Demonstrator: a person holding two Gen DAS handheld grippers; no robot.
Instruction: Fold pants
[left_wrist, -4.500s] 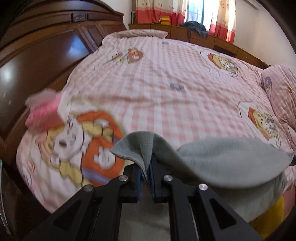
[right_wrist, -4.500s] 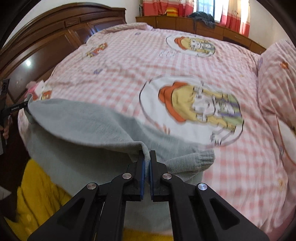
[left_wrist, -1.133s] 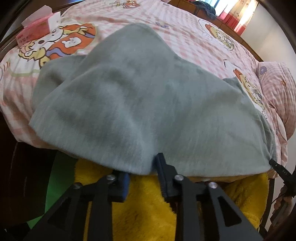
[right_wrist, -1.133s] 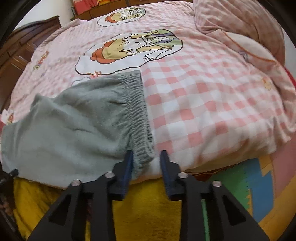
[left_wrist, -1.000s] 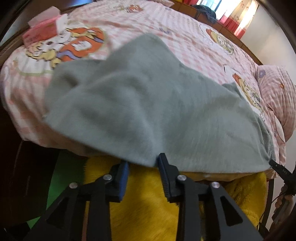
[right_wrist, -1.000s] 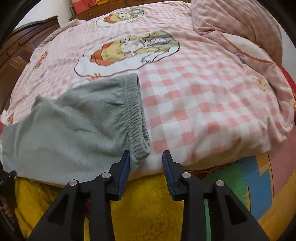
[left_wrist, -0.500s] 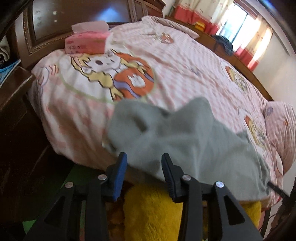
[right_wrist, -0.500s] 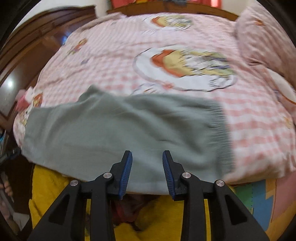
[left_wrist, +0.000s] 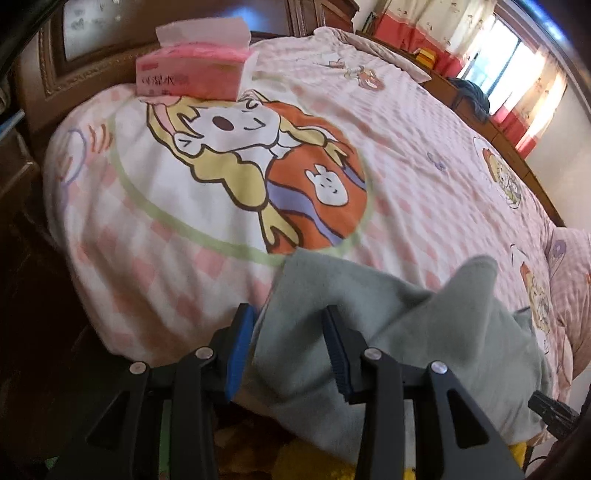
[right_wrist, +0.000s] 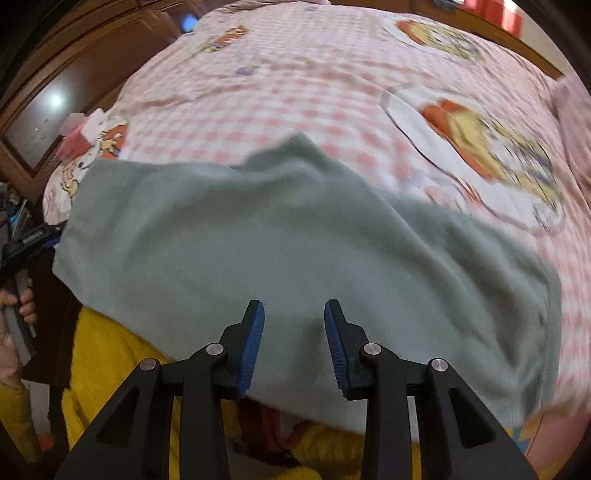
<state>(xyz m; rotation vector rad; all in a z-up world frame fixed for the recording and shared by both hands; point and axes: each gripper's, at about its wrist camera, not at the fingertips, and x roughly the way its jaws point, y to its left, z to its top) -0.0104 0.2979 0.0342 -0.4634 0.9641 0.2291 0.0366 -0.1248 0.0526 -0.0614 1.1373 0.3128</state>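
Observation:
Grey pants lie spread along the near edge of the pink checked bed, hanging a little over the side. My right gripper is open above the near hem around the middle of the pants, holding nothing. In the left wrist view the left end of the pants lies rumpled, with a fold sticking up. My left gripper is open, its jaws standing either side of that end's corner without clamping it. The left gripper's tip also shows at the left edge of the right wrist view.
A pink tissue box sits at the bed's far left corner by the dark wooden headboard. A pillow lies at the right. Yellow fluffy fabric and a hand are below the bed edge. Curtains hang at the back.
Both grippers let go of the pants, which now lie on the bed. The left one has moved to the pants' left end; the right one has swung left toward their middle.

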